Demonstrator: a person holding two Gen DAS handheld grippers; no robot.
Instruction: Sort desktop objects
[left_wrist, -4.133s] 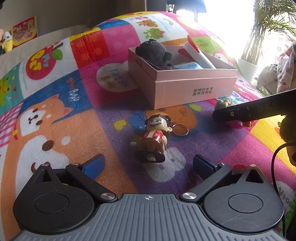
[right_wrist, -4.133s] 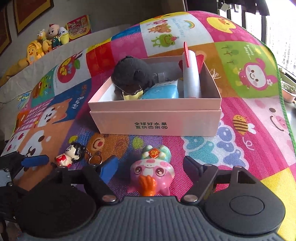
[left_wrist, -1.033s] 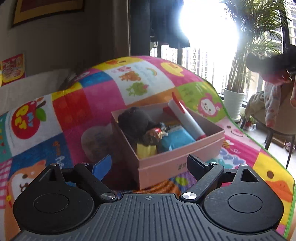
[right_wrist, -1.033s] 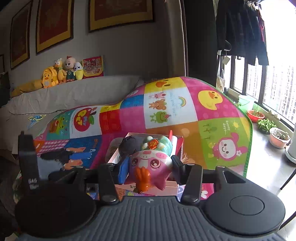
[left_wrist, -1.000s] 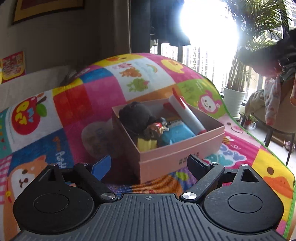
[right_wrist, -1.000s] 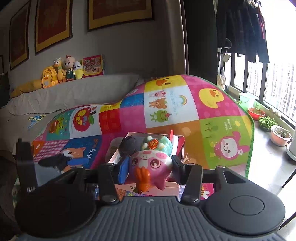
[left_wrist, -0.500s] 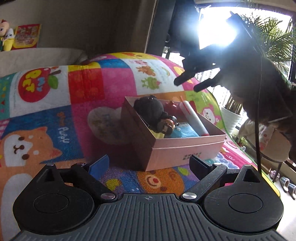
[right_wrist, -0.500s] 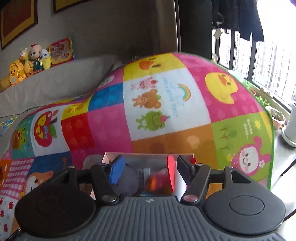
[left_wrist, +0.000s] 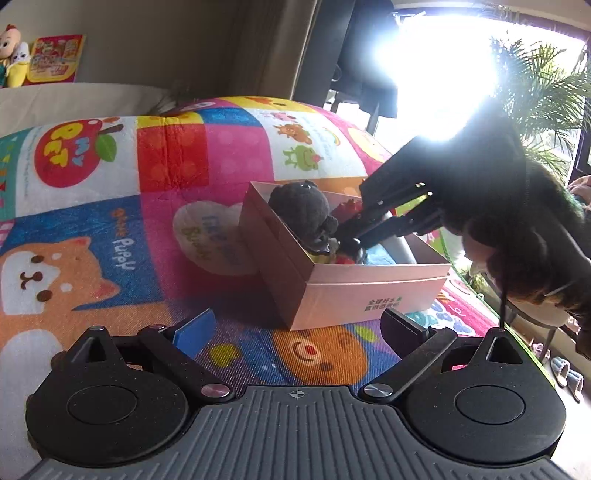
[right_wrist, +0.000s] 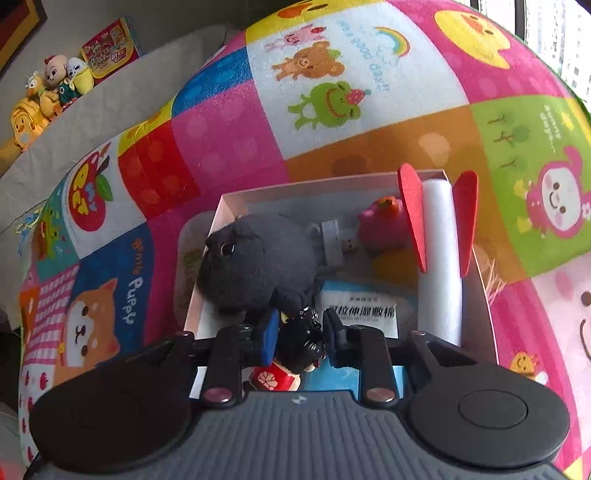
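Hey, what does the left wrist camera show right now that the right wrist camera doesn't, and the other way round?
Only the left wrist view shows the left tongs, open and empty above the play mat, the printed front of the pink box, and the right tongs from outside, reaching into the box.

Only the right wrist view shows the box's inside from above: the pink toy, the white roller with red ends, the blue packet, and the doll keychain between the right tongs' closed fingers.

Both show the black plush, box and mat.
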